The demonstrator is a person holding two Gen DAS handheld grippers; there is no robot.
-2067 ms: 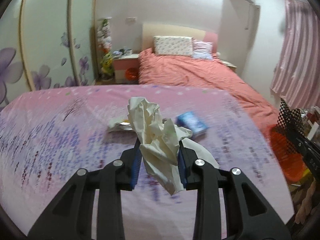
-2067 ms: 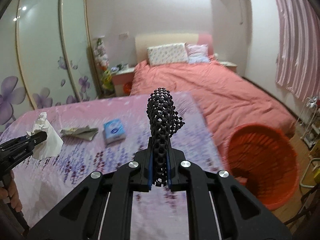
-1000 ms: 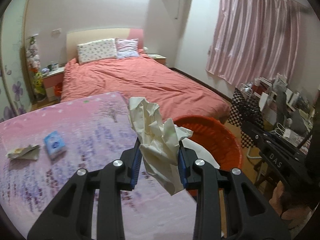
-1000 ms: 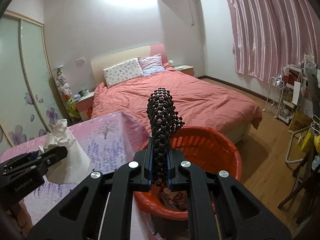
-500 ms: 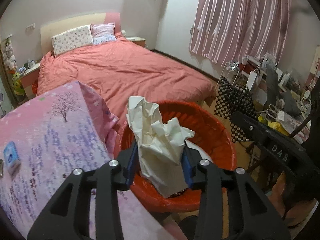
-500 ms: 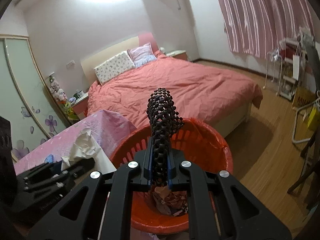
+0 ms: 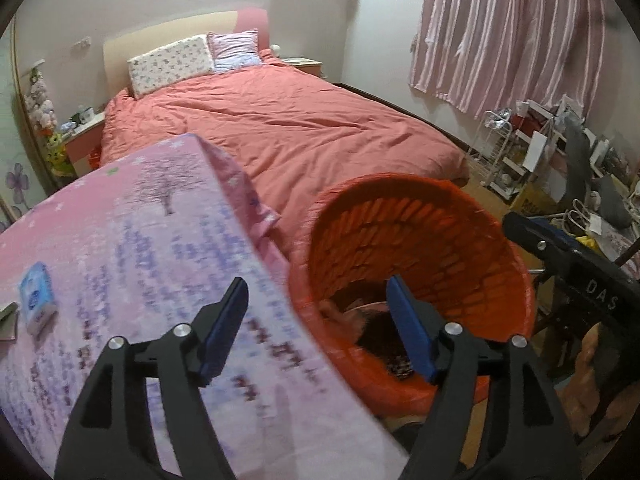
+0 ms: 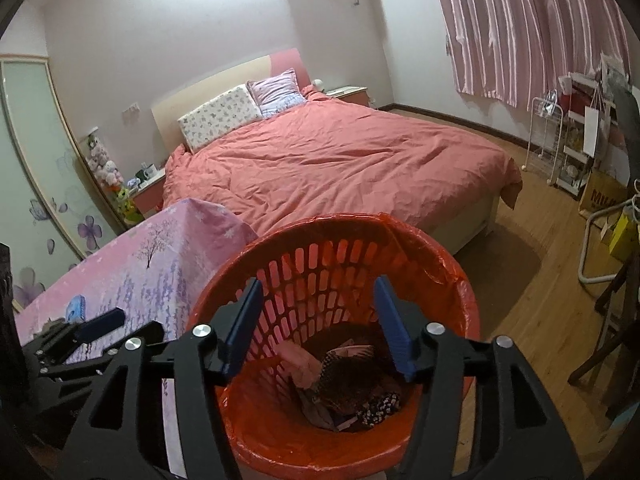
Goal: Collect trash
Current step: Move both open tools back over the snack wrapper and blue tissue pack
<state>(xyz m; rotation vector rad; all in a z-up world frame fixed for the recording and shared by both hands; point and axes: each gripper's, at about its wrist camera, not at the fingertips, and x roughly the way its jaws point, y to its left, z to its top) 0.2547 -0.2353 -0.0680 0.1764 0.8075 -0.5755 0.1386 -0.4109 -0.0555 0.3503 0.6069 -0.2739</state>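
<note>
Both hand-held grippers [image 7: 316,328] [image 8: 318,324], opening, have dropped their trash into the orange basket [image 8: 448,276].

The orange basket's [image 8: 436,264] mouth gapes unobstructed at lower centre of the right wrist view; the pink-clothed table's [image 8: 168,256] edge crowds its left, open wooden floor [image 8: 532,280] lies right.

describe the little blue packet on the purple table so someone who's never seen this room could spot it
Start at the table with the pink and purple floral cloth, beside the orange basket. Near its left edge lies the blue tissue pack, flat on the cloth. It is the only blue item there; the crumpled wrapper beside it is greyish.
</note>
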